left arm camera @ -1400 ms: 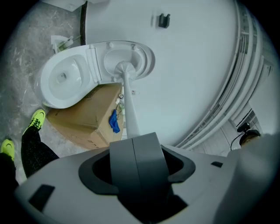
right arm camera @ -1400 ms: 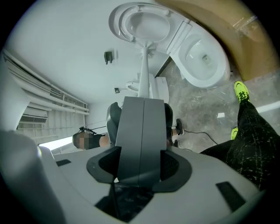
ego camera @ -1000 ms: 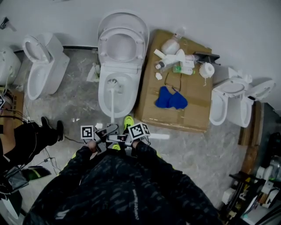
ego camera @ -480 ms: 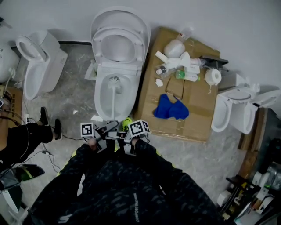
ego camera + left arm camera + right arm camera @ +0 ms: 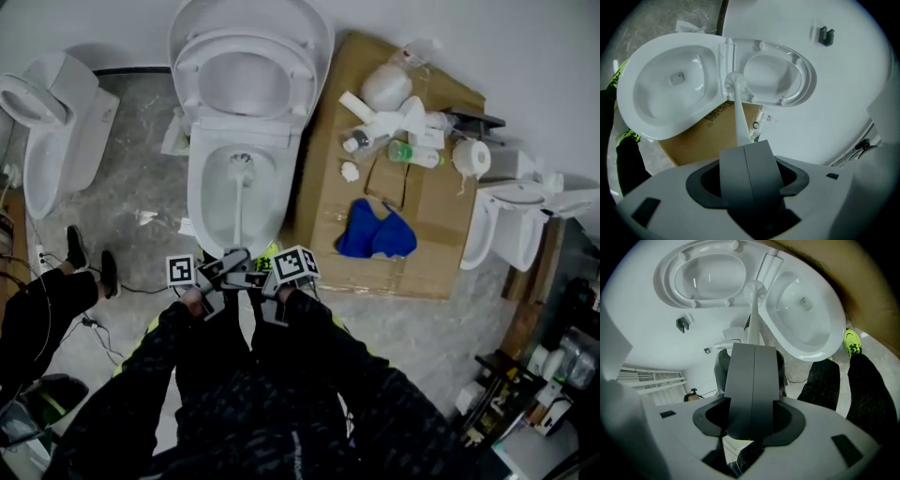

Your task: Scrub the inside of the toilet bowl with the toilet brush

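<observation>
1. The floor (image 5: 141, 197), grey and stone-like, carried everything; no table was in use. A white wall closed the room behind. A second toilet (image 5: 52, 122) stood at the left and a third toilet (image 5: 511, 225) at the right, both well apart from the work.
2. The toilet bowl (image 5: 208, 220) stood in the middle, with its seat and lid (image 5: 246, 80) raised toward the wall. Its glazed inside was judged hard and slippery, so bristles should slide over it easily.
3. A cardboard sheet (image 5: 422, 253) was laid just beside the bowl, at its right. On it were bottles (image 5: 394, 122), a paper roll (image 5: 469, 157) and a blue cloth (image 5: 375, 234).
4. The toilet brush (image 5: 242, 206) was inside the bowl, with its head low near the drain and its handle rising toward the person. It was judged light, with a stiff, smooth plastic handle and springy bristles. The upper end of the handle was judged the right place to hold it, and firmly, because a smooth shaft may twist when pressed sideways.
5. The fingers of the left gripper (image 5: 744, 147) and of the right gripper (image 5: 753, 348) were closed on that upper end, as far as could be judged, the two grippers close beside each other.
</observation>
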`<action>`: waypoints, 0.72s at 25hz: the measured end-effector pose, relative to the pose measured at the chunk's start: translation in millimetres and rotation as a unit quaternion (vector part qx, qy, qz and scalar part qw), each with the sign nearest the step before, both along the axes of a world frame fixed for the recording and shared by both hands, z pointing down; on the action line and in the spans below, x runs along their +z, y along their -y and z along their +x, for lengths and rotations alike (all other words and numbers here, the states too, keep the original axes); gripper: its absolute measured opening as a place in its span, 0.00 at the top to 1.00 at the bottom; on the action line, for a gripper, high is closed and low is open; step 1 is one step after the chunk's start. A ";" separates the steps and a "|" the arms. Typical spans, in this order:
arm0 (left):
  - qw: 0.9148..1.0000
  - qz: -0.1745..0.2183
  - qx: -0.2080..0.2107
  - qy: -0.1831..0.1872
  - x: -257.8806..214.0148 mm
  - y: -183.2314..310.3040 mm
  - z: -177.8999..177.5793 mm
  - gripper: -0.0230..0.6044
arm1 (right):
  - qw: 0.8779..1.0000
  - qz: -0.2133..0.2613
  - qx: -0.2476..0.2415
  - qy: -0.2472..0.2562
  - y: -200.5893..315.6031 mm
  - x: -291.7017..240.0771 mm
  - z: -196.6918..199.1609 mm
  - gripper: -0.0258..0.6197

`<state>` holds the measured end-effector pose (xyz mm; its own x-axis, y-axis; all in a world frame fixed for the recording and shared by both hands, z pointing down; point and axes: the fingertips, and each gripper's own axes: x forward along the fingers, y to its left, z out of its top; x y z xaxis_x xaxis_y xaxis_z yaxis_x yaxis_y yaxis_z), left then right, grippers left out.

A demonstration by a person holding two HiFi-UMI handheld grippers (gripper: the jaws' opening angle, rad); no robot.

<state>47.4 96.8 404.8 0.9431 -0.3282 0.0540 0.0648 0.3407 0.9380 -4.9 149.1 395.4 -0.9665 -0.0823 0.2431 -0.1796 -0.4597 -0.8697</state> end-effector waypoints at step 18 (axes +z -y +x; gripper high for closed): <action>0.996 -0.080 0.003 -0.028 173.0 70.4 -14.3 0.54 | 0.997 -0.064 0.018 -0.033 72.8 170.6 -15.6 0.66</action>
